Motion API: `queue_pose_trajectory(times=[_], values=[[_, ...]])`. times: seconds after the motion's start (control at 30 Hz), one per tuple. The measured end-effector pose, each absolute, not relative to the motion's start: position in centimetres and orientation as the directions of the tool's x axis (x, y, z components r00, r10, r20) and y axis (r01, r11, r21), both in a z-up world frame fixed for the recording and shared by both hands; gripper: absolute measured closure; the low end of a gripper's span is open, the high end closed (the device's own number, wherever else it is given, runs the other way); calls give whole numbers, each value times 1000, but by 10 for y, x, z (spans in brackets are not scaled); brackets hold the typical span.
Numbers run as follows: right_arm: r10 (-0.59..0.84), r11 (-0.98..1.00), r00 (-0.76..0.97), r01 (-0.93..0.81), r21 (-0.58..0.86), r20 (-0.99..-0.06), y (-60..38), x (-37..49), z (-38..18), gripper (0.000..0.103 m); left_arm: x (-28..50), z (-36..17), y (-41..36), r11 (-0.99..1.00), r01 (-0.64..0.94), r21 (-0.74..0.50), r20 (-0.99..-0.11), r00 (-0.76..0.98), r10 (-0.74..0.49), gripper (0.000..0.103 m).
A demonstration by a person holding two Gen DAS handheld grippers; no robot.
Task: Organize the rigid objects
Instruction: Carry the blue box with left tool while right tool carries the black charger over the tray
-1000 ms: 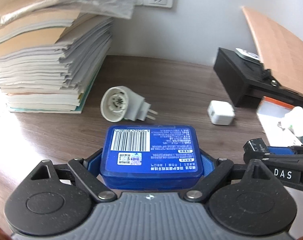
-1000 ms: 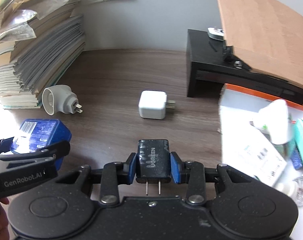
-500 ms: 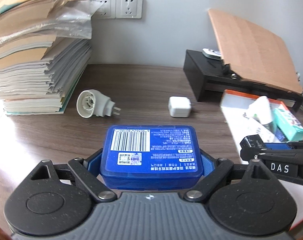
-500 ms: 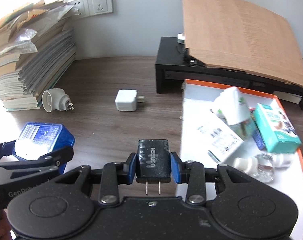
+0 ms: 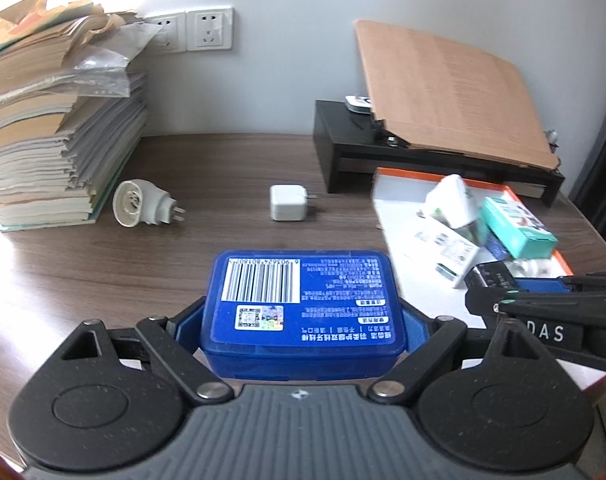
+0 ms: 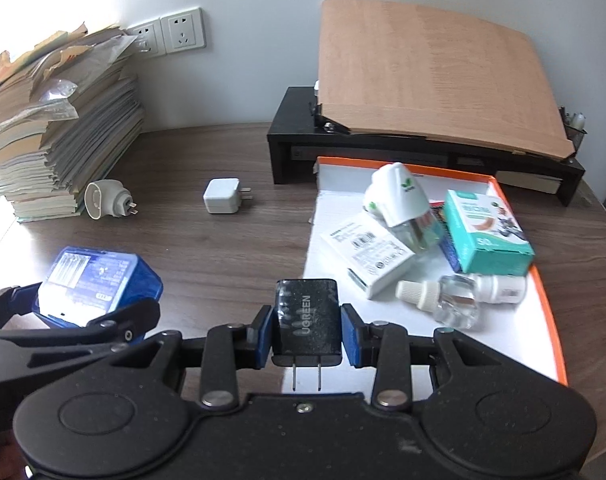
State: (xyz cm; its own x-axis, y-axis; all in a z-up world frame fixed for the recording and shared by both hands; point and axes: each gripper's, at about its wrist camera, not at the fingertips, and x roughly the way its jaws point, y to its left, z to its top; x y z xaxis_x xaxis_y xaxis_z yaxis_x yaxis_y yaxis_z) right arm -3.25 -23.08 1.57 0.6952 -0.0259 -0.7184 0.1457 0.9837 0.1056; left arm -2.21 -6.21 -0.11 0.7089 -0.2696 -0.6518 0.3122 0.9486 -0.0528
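Nearest to the left wrist camera, the left claw (image 5: 303,316) pinches a flat blue box (image 5: 303,304) by its two short sides; the box lies flat between the blue pads with its barcode label turned up, and it is held above the dark wooden counter (image 5: 103,272). In the right wrist view the right claw (image 6: 306,334) is pressed onto a black charger (image 6: 306,320) with the word UGREEN on it, its two metal prongs pointing back toward the camera. The two claws are side by side, the left one with the blue box showing at the lower left of the right wrist view. Just beyond the black charger lies a white tray with an orange rim (image 6: 551,320), at the right side of the counter. In this tray lie a white carton (image 6: 367,256), a teal box (image 6: 487,232), a white plug-in device with a green leaf mark (image 6: 399,196) that leans on the other things, and two small clear bottles (image 6: 455,300) lying on their sides. Farther on the counter, to the left of the tray, a small white charger (image 6: 221,201) lies alone, its prongs pointing to the right. More to the left, a round white plug adapter (image 6: 103,199) lies on its side just beside a tall stack of books and papers (image 6: 55,144). Behind the tray stands a black monitor stand (image 6: 295,148) with a wooden board (image 6: 435,76) leaning on top of it. On the wall at the back are two white wall sockets (image 6: 171,36).
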Motion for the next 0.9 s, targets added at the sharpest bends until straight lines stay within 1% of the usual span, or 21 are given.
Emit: queue_pose_trajectory(times=[0.6,0.9], values=[[-84,965,723,232,126,-686,-289,-85,21,59,-56,5,-119,912,408,-42,-618,707,-344,9],[-123,950,718,286,128,-685,-319,-102,17,59,-64,4,-144,896,441,-44,-612,697,-373,9]])
